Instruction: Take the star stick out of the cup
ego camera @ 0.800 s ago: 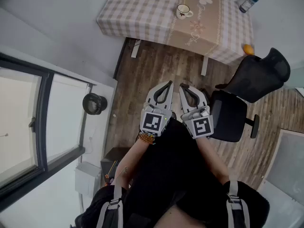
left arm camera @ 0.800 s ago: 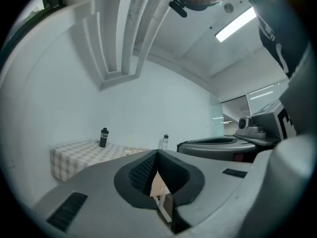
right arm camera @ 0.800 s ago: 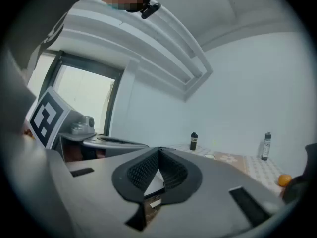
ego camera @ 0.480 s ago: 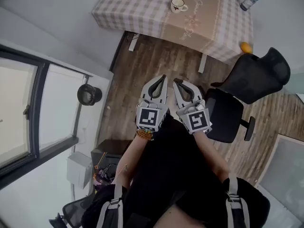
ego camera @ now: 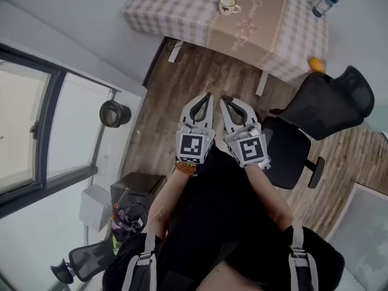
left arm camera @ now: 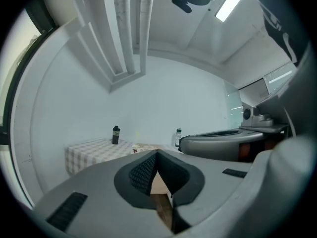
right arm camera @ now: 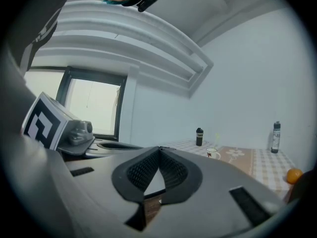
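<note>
Grey tools (ego camera: 210, 96) (ego camera: 223, 100) — marker cubes (ego camera: 193, 146), seemingly black clothing (ego camera: 212, 223)

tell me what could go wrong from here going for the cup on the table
1. The left tongs and right tongs are both shut; unless opened, they may just knock the cup over.
2. The star stick looks faint and thin from here, so a pinch could miss it.
3. The black chair crowds the table's right side, near the orange at its edge.

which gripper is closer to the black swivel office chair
Right. The right gripper is held just to the left of the black swivel office chair in the head view, close to its seat. The left gripper is beyond the right one, farther from the chair.
</note>
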